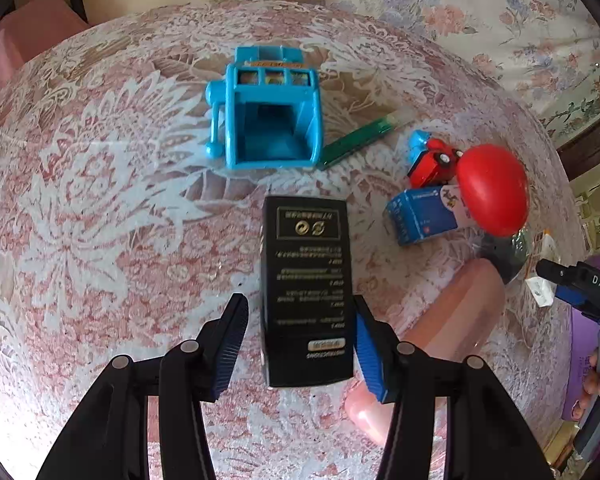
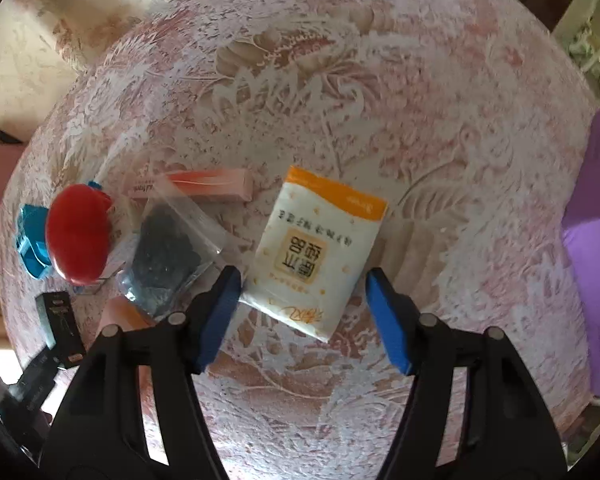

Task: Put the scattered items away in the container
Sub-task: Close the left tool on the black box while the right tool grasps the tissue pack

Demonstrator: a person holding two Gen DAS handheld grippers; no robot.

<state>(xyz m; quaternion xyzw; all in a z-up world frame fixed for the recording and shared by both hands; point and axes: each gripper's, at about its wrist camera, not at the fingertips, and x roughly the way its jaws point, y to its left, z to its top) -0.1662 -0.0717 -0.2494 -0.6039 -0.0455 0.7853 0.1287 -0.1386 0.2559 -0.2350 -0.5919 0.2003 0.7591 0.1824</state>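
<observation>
The left hand-held gripper points steeply down over the black box, jaws straddling its near end. The right pad looks to be touching the box edge, the left pad stands clear of it, so it's lined up for a pinch across the narrow width, not clenched yet. The box lies flat on the counter with its long side along the fingers, which suits that approach.

The right hand-held gripper hangs over the white-and-orange sachet, jaws released on either side of its lower end. The sachet lies flat and skewed, so it sits a bit off-square between the pads and may slide.

Other items lie loose: blue toy, green strip, red lid over a small blue carton, toy car, clear bag of dark bits, pink box.

Container: likely the purple thing at the counter's right edge — can't confirm. Nothing is in it from what shows.
</observation>
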